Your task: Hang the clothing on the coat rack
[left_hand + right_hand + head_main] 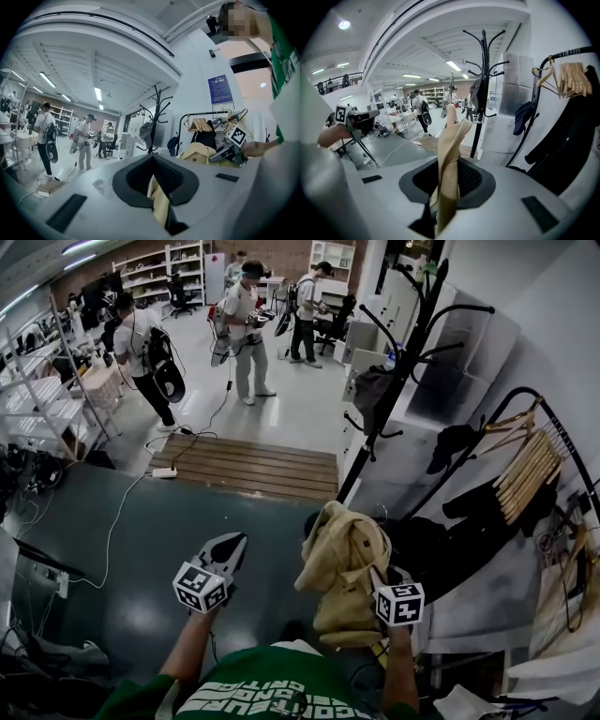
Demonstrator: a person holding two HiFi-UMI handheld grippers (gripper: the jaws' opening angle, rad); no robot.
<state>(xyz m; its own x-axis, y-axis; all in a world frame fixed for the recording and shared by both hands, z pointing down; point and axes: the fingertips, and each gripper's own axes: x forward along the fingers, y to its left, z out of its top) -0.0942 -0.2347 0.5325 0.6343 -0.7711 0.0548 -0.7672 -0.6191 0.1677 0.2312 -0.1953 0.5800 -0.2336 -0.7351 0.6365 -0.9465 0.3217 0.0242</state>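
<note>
Right gripper: jaws clamped on a fold of the tan jacket, which hangs bunched from them, clear of the floor and close in front of the person.
Left gripper: jaws pinched together on a strip of tan cloth of the jacket's colour. The head view shows this gripper apart from the bundle, so I cannot tell whether the strip belongs to the jacket.
Step in hand: likely the carry; the jacket is held up but is short of the rack, and nothing of it is hooked.
Coat rack: black and upright by the white wall, well ahead. A grey garment hangs on a lower hook, and the upper hooks look bare.
Garment rail: further right, with wooden hangers.
Next move: probably close on the rack, raise the collar and drop it over a free upper hook before either grip is let go.
</note>
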